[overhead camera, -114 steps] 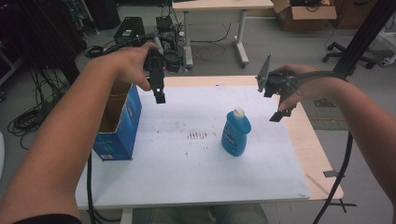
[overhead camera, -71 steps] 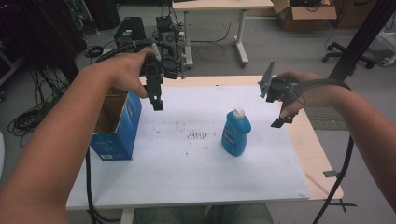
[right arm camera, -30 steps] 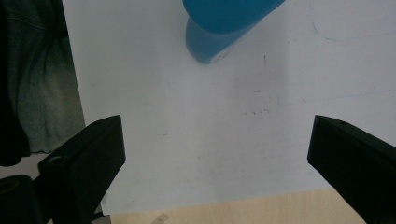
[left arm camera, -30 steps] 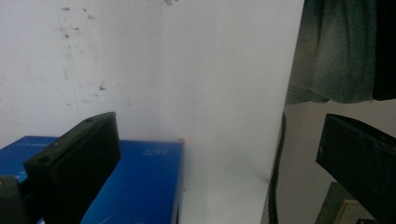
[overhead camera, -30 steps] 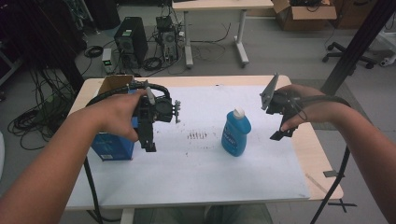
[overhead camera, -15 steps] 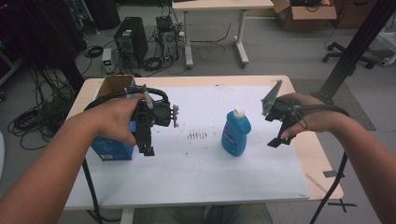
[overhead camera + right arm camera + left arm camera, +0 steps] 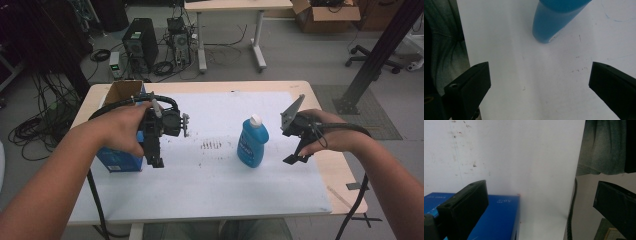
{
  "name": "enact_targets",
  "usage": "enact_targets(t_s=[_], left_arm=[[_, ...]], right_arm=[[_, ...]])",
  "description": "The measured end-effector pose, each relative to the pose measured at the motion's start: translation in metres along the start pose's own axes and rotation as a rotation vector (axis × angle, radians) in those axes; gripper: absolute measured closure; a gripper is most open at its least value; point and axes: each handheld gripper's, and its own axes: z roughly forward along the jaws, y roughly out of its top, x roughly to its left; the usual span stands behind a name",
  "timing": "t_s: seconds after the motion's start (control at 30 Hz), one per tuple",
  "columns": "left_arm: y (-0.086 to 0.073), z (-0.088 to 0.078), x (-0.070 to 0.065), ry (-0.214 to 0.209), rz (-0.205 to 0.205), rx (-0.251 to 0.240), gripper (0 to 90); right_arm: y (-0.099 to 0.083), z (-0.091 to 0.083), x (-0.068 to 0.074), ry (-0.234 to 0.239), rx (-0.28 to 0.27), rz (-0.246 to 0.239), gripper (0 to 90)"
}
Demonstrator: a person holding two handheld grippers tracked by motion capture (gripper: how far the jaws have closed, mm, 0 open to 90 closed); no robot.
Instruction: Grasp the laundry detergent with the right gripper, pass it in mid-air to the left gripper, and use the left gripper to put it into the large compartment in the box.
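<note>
A blue bottle [image 7: 252, 142] with a white cap stands upright on the white sheet [image 7: 215, 180], right of centre. An open-topped blue box [image 7: 120, 159] sits at the sheet's left edge. My left gripper [image 7: 157, 150] hangs just right of the box, jaws pointing down and toward the person. In the left gripper view it [image 7: 541, 187] is open above the bare sheet, with the blue box [image 7: 496, 220] beside its left jaw. My right gripper [image 7: 291, 131] is open just right of the bottle, holding nothing. In the right gripper view it [image 7: 537, 67] faces the sheet, with the bottle's base [image 7: 554, 22] ahead.
The wooden table edge [image 7: 345, 185] runs close on the right. Beyond the table, computer towers [image 7: 137, 42] and cables lie on the floor. A black post [image 7: 380, 55] stands at the back right. The person's trouser leg [image 7: 604, 147] shows past the sheet's near edge.
My left gripper has come down from above the table's back to beside the blue box. My right gripper has sunk lower and a little nearer the person, right of the bottle.
</note>
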Motion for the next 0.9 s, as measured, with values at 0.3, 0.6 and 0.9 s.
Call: enact_targets(t_s=[0.3,0.6,0.9], left_arm=[[-0.001,0.003,0.000,-0.005,0.004,-0.006,0.2],[-0.001,0.005,0.001,-0.005,0.003,-0.009,0.2],[-0.001,0.006,0.001,-0.005,0.003,-0.005,0.2]], right_arm=[[-0.004,0.012,0.005,-0.010,-0.061,0.029,4.3],[-0.012,0.026,0.010,-0.039,-0.132,0.083,4.2],[-0.016,0.037,0.013,-0.048,-0.187,0.132,3.9]])
